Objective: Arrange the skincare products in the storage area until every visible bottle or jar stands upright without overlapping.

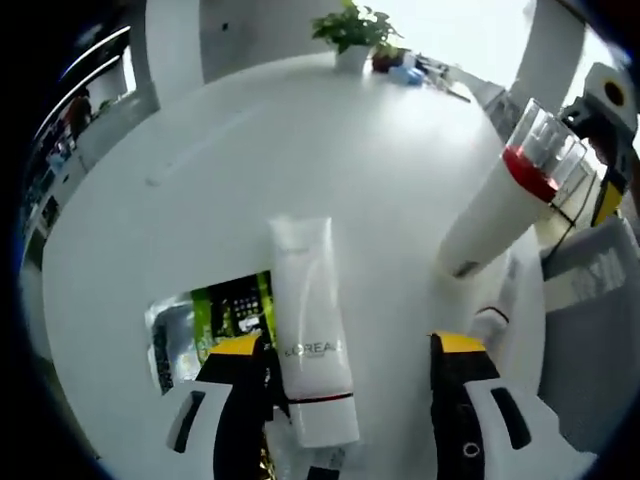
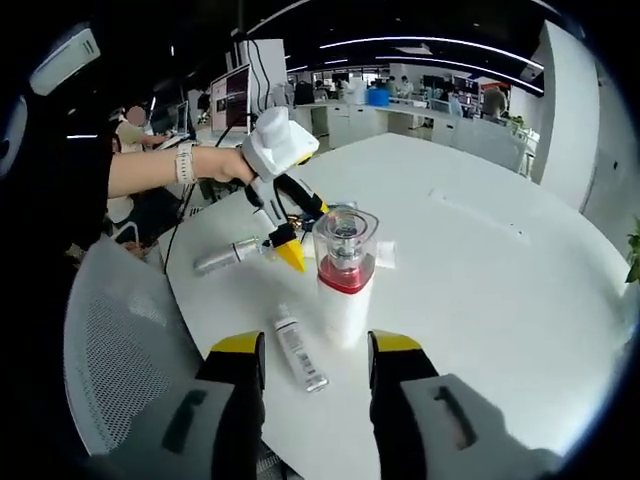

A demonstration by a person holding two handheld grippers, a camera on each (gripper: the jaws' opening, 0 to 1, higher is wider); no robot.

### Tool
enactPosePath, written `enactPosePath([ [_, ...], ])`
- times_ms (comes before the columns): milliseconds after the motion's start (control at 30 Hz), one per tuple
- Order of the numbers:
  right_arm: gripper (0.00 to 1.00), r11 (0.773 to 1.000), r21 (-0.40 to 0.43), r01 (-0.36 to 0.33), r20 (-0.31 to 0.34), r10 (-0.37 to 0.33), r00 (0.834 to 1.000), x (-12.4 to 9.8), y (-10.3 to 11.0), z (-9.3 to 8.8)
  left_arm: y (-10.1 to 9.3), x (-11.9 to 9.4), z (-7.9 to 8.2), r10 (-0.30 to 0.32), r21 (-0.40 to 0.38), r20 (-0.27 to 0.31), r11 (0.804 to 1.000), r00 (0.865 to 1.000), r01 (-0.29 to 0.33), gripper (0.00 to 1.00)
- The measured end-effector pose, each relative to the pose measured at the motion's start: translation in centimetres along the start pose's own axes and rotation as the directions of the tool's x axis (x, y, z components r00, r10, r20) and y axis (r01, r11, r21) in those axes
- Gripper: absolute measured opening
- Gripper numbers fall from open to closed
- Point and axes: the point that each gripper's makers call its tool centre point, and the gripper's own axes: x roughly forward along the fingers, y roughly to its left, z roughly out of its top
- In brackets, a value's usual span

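Two handheld grippers work over a round white table [image 1: 300, 150] scattered with skincare products. In the left gripper view, the left gripper [image 1: 350, 365] has its yellow-tipped jaws spread wide and holds nothing. Between them, closer to the left jaw, a white tube [image 1: 312, 325] lies flat on the table; grey lettering on it reads "L'OREAL", above a thin dark red band near its lower end. Left of the tube lies a silver and green sachet [image 1: 205, 325] whose print is too small to read. At the right, a tall white bottle [image 1: 505, 205] with a red band and a clear cap stands on the table, appearing slanted in this tilted view. A potted plant [image 1: 352, 35] sits at the far edge.

In the right gripper view, the right gripper [image 2: 318, 360] also has its jaws open and empty, with the same white bottle standing upright just beyond them. A small white tube [image 2: 300, 352] with unreadable print lies beside the bottle's base. A silver tube [image 2: 228, 256] lies farther left, near the other gripper held in a person's hand [image 2: 222, 165].
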Motion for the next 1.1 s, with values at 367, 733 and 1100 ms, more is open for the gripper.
enactPosePath([
  [367, 0.36, 1.0, 0.029, -0.006, 0.021, 0.005, 1.0, -0.1, -0.3, 0.0, 1.7, 1.4, 1.1, 0.055, -0.02, 0.005, 0.998, 0.998, -0.055, 0.39],
  [733, 0.35, 0.999, 0.049, -0.013, 0.029, 0.012, 1.0, 0.0, -0.5, -0.2, 2.8, 2.8, 1.2, 0.114, -0.074, -0.024, 0.991, 0.993, -0.116, 0.3],
  [1100, 0.35, 0.997, 0.069, -0.02, 0.027, 0.018, 0.999, 0.1, -0.4, -0.4, 2.6, 3.2, 1.5, 0.118, -0.073, -0.035, 0.99, 0.992, -0.121, 0.29],
])
